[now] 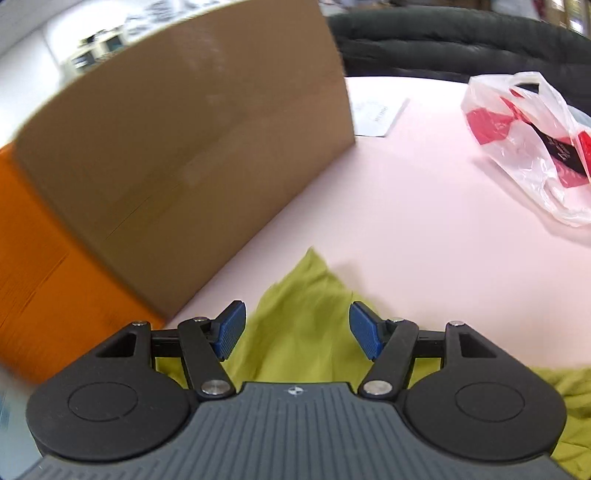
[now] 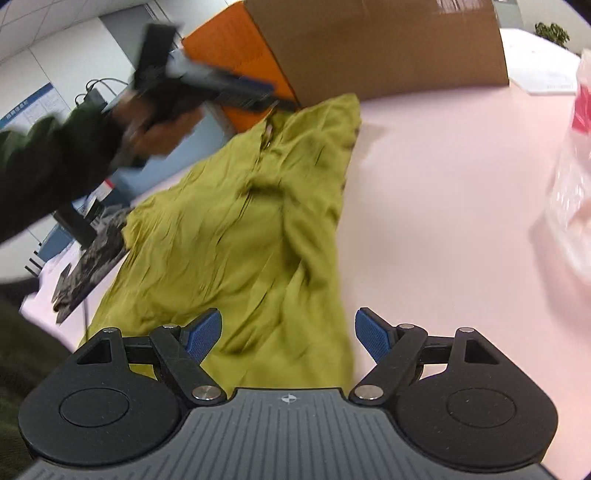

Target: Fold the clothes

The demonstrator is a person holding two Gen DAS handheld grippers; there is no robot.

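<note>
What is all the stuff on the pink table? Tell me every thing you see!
garment: one, yellow-green, rumpled, lying on the table
table: one, pale pink, under everything
cardboard box: one, brown, standing at the far left of the table
orange box: one, beside the cardboard box
plastic bag: one, white with red and black inside, at the right
paper: one, white, behind the cardboard box
patterned cloth: one, grey, at the table's left edge
left gripper: fingers blue, open over the garment
right gripper: fingers blue, open over the garment
sleeve: one, dark green

An office: ceiling tiles (image 2: 44, 18), wall notice board (image 2: 27, 107), cardboard box (image 1: 192, 147).
</note>
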